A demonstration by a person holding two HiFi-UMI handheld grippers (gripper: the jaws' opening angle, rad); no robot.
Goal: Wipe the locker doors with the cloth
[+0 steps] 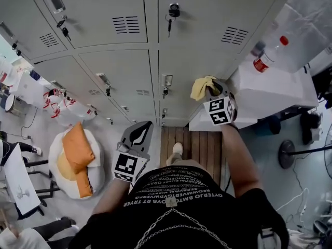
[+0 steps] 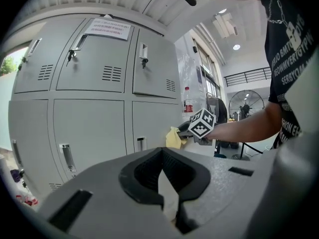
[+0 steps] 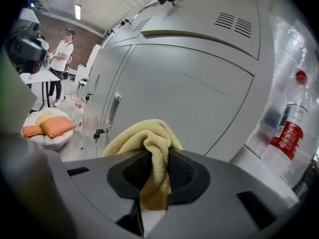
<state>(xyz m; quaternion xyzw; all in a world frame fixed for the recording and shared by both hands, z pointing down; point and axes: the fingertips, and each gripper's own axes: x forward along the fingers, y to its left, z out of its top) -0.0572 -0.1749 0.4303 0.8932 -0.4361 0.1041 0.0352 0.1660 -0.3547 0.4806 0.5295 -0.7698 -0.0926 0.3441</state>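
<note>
Since wiping needs fabric out front, right gripper [image 3: 154, 164] clamps yellow terry cloth [image 3: 143, 137] bunched fwd, near grey metal locker door [image 3: 192, 96]; left gripper [image 2: 165, 184] jaws together, empty, low left, prob. spare.

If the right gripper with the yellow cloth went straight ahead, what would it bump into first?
Most likely the grey locker door right ahead. The yellow cloth sticking out of the right gripper would probably touch it first.

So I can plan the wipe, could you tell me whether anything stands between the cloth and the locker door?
Nothing visible does. The right gripper is shut on the yellow cloth, and the grey locker door lies bare beyond it; its handle and the bottle sit off to the sides.
</note>
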